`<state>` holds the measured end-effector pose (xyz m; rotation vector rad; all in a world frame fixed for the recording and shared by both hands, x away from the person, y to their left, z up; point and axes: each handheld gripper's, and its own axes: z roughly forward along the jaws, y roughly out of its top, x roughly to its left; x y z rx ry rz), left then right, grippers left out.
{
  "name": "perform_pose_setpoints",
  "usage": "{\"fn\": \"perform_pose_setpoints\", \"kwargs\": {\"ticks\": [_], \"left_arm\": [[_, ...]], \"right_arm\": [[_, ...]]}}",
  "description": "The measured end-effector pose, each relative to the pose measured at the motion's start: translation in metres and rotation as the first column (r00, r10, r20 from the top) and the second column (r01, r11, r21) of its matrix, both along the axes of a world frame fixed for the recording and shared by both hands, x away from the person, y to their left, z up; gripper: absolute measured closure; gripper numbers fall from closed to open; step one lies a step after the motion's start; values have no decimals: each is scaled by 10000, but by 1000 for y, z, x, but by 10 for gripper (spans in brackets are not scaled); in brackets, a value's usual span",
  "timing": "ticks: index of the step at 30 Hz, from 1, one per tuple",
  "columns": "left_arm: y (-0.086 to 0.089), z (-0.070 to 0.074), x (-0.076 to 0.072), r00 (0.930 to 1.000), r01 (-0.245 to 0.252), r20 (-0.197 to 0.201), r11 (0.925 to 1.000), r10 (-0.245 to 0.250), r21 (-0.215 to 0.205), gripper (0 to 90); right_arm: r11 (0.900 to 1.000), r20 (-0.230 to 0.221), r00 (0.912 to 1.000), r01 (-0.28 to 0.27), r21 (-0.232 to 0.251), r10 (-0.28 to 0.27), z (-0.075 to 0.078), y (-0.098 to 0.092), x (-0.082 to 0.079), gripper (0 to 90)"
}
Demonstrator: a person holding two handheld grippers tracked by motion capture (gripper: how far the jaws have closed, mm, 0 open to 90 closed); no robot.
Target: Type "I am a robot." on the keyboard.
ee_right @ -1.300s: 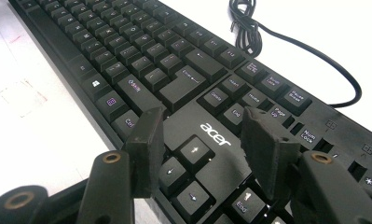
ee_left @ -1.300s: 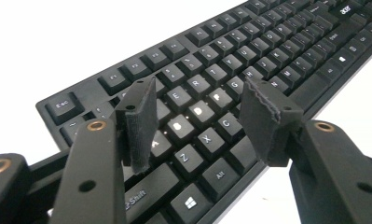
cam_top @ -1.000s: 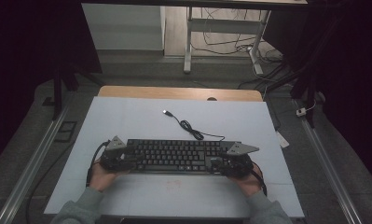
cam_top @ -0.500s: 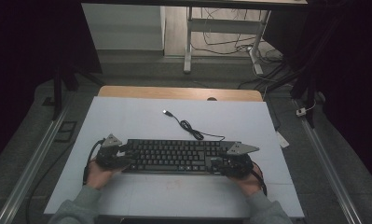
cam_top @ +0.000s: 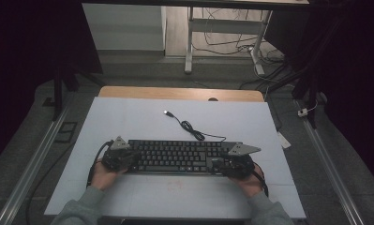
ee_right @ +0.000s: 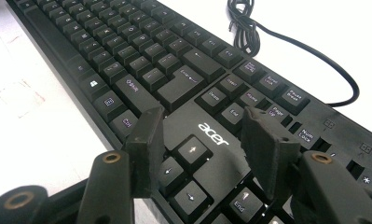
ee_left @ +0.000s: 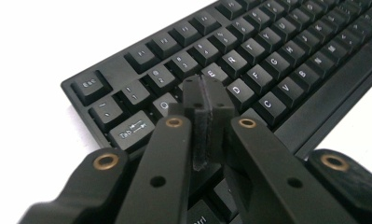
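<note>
Left gripper (ee_left: 207,116) fingers have just closed together, empty, low-centre over the keyboard (cam_top: 175,157); press one key squarely. Right gripper (ee_right: 202,140) fingers gape, holding nothing

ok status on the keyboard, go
left gripper shut, empty, over Q-W keys. right gripper open above arrow keys. keyboard flat on table, its cable clear behind.

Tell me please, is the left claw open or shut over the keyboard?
Shut: the left claw has its pads pressed together above the keyboard, with nothing between.
</note>
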<state>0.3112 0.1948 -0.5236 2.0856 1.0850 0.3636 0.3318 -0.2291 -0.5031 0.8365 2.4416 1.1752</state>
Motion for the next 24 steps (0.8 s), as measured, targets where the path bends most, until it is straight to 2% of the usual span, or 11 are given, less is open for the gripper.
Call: {"fn": "perform_pose_setpoints", "kwargs": {"ticks": [18,24], "left_arm": [[-2,-3,1,9999,-61,-126,9996,64,263,890],[-2,-3,1,9998,-109,-146,9997,112,232,890]], "right_arm": [[10000,10,10000,-8,19,8,0,0,0,493],[10000,26,10000,-8,23,8,0,0,0,494]]}}
